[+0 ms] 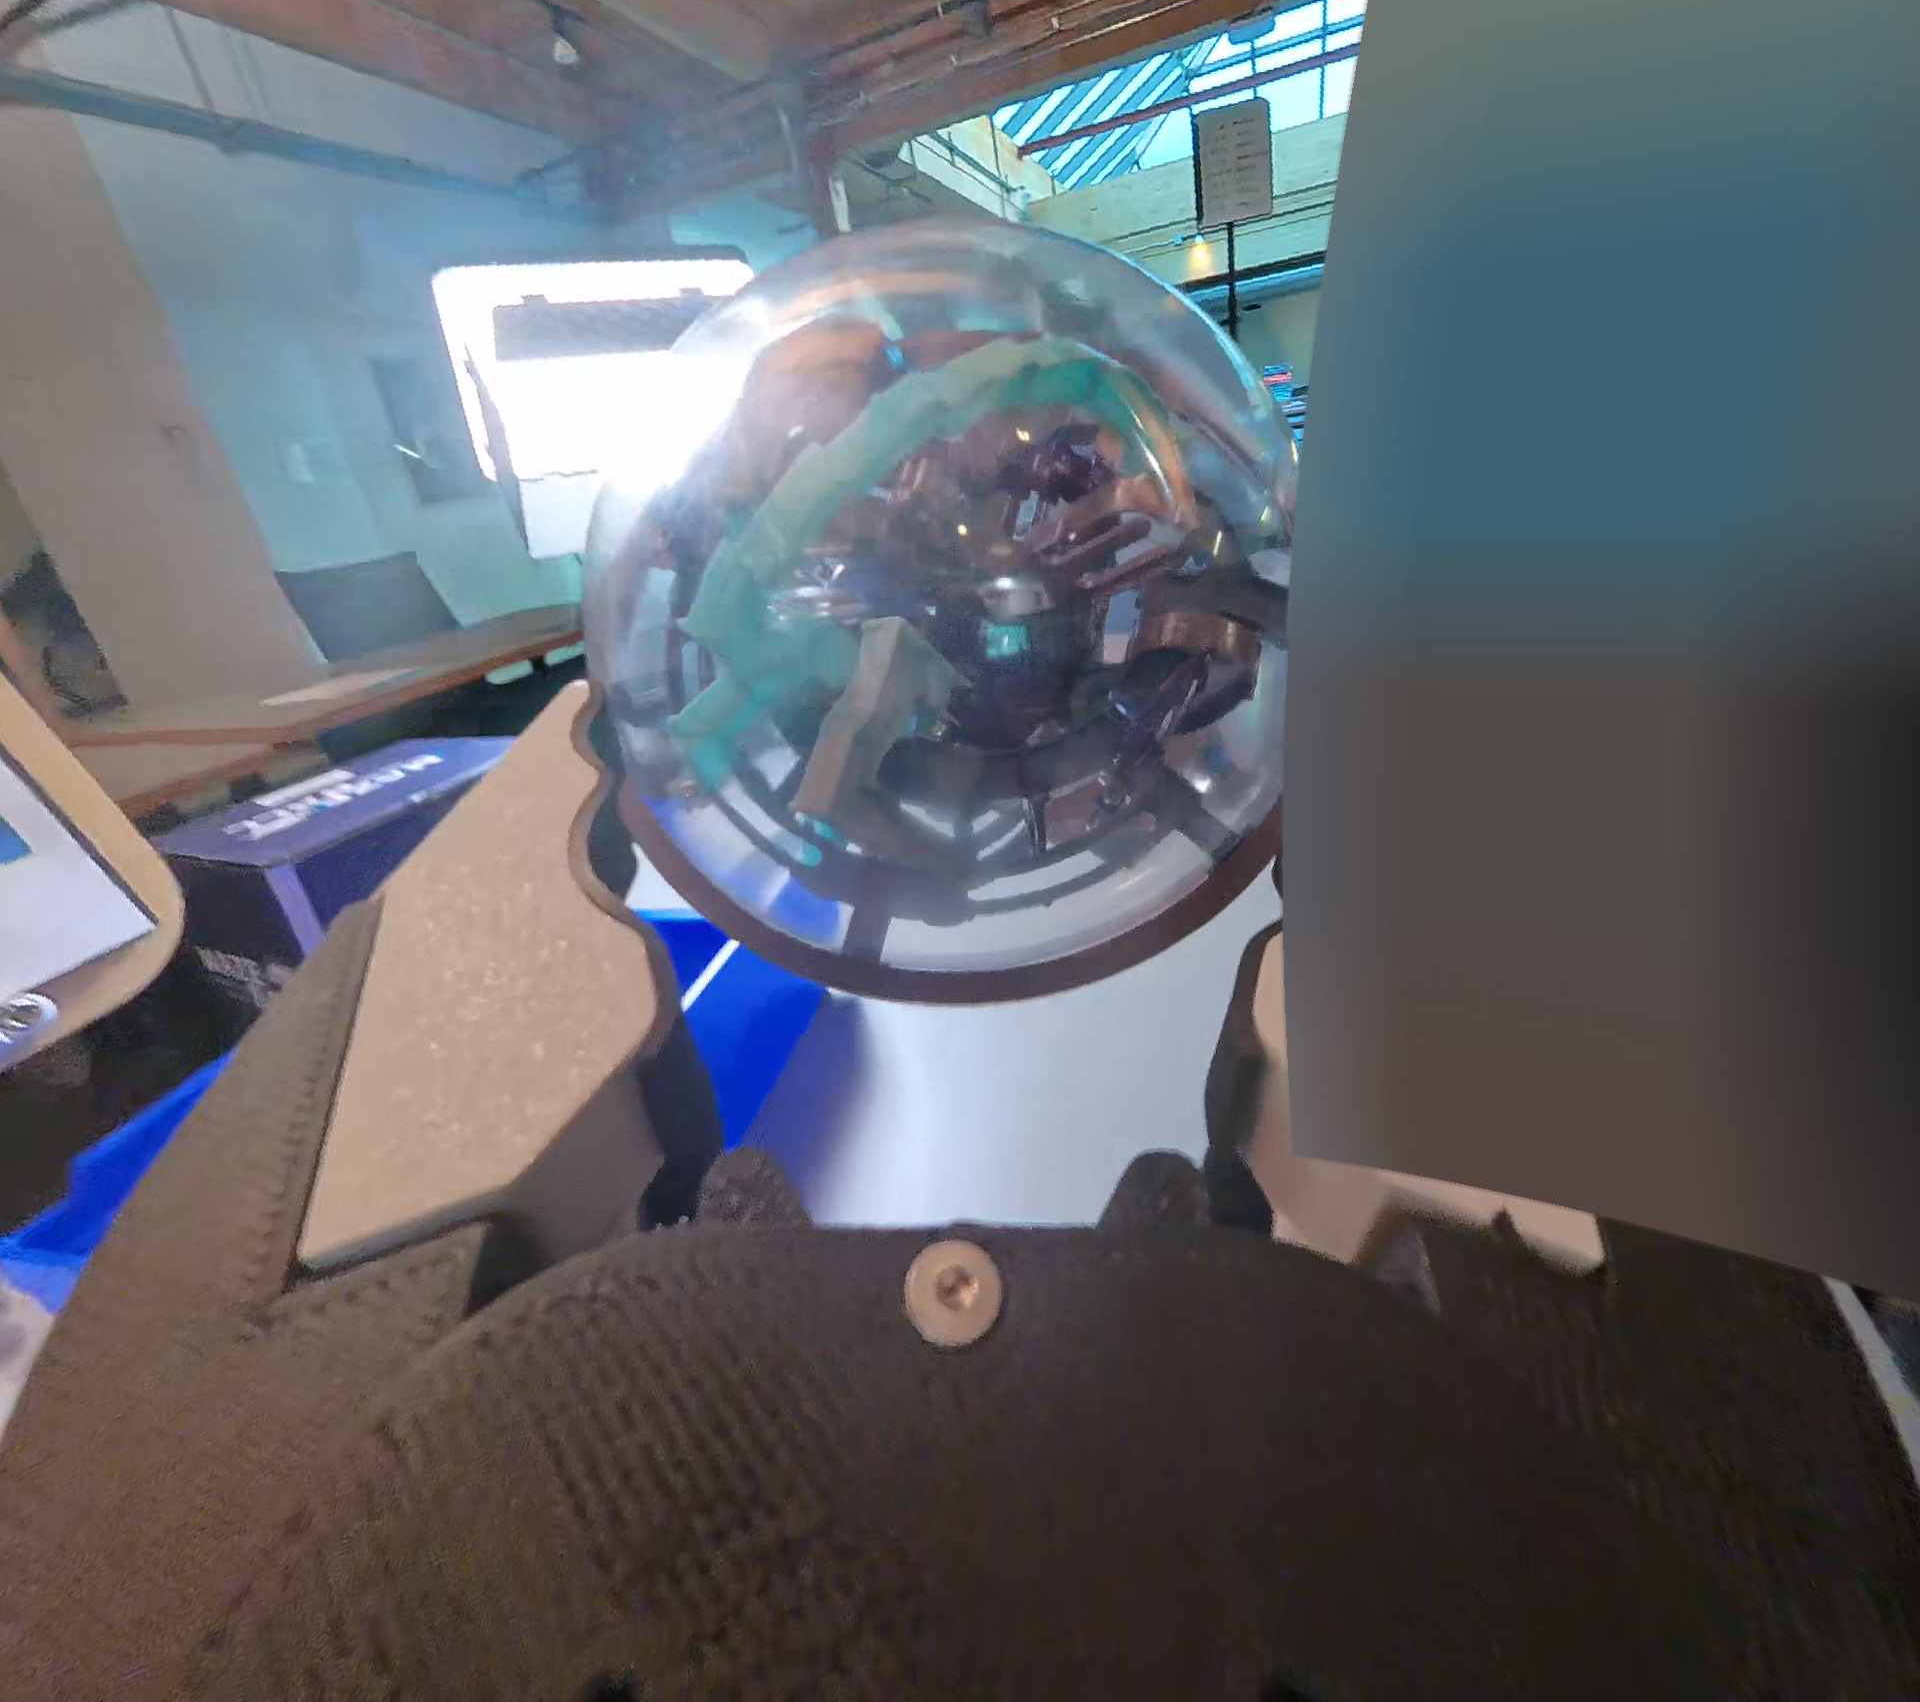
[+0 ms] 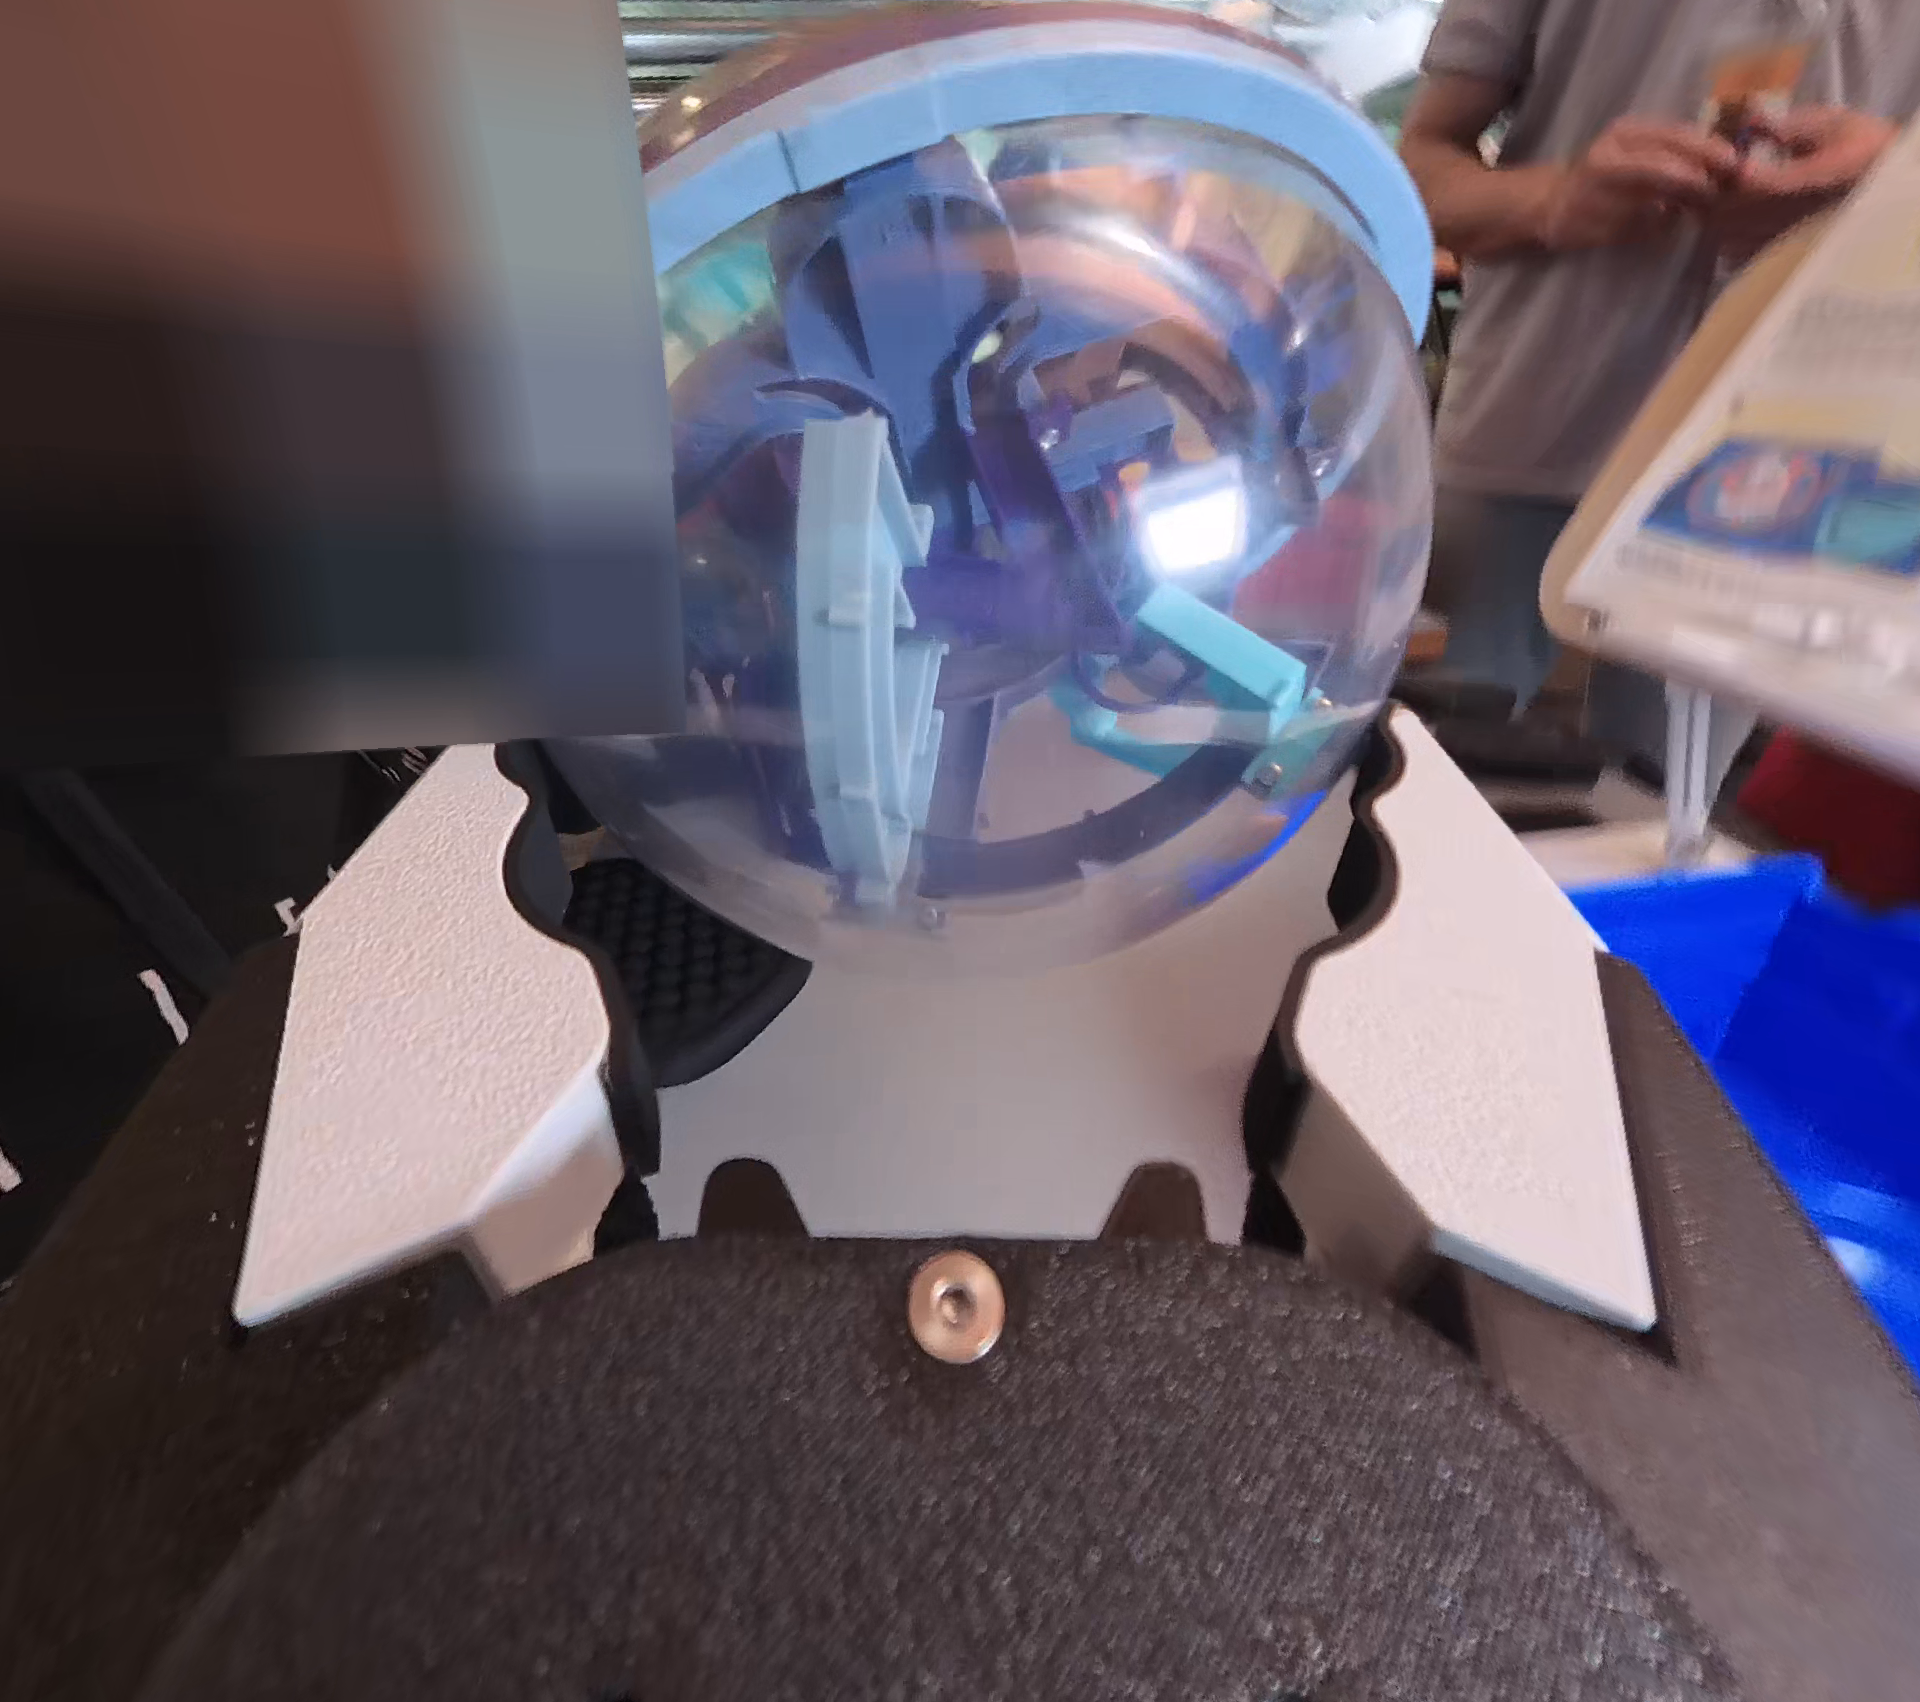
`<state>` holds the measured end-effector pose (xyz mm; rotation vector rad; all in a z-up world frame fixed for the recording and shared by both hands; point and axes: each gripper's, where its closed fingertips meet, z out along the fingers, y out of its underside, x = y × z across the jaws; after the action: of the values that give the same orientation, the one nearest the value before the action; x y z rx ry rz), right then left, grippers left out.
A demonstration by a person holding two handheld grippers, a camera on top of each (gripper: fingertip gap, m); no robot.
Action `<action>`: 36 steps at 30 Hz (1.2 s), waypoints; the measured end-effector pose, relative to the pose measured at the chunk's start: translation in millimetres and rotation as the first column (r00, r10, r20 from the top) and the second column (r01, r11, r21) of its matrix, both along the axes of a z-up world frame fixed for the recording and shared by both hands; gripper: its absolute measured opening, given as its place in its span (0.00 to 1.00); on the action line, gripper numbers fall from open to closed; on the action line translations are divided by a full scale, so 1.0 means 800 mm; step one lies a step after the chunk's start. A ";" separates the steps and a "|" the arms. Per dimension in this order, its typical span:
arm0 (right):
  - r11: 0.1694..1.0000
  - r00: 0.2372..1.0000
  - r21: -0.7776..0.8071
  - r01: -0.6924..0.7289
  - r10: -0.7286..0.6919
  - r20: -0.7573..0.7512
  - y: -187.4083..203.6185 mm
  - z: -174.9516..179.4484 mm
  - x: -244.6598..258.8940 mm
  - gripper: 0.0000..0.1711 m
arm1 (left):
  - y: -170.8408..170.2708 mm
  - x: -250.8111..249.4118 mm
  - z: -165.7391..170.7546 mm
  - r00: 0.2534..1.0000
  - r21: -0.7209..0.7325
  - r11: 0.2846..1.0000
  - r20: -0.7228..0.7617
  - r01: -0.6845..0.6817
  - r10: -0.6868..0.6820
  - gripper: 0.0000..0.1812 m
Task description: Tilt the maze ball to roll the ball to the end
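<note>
Maze ball [image 2: 1039, 489]: clear hard plastic sphere, pale-blue ring around the seam, blue, teal and brown curved tracks packed inside. Held up in the air between both tools. Right tool [image 2: 961, 831]: wide apart, white scalloped finger [image 2: 1455, 1029] edges clamped against the lower shell on both sides. Left tool [image 1: 925, 831]: gripping the same sphere [image 1: 935, 613]; only its left finger [image 1: 488, 956] shows, touching the shell. Inner ball can't be made out.

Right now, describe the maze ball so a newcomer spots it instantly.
Look between each gripper's white fingers: the maze ball sits cradled there, mid-frame. It is a clear sphere packed with blue, teal and purple tracks, banded by a light-blue ring; nothing else nearby is transparent.
</note>
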<state>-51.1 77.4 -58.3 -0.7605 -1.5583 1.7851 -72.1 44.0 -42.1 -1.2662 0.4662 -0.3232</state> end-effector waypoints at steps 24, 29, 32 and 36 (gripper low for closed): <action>0.976 0.782 0.191 0.102 -0.197 0.591 -0.081 -0.265 0.019 0.89 | -0.049 0.009 -0.188 0.970 -0.312 0.921 0.010 0.234 -0.244 0.72; 0.971 0.771 0.216 0.101 -0.214 0.599 -0.074 -0.274 0.019 0.89 | -0.045 0.007 -0.204 0.970 -0.344 0.912 -0.015 0.222 -0.241 0.72; 0.962 0.775 0.249 0.108 -0.239 0.585 -0.064 -0.270 0.018 0.89 | -0.041 0.003 -0.211 0.968 -0.367 0.907 -0.053 0.208 -0.243 0.72; 0.958 0.790 0.254 0.134 -0.258 0.556 -0.049 -0.255 0.016 0.85 | -0.035 -0.007 -0.219 0.970 -0.413 0.888 -0.044 0.200 -0.239 0.71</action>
<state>-38.6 38.5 -262.3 -1.4109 -1.9216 1.2634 -78.0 16.2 -217.4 -1.6435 0.6483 -0.5771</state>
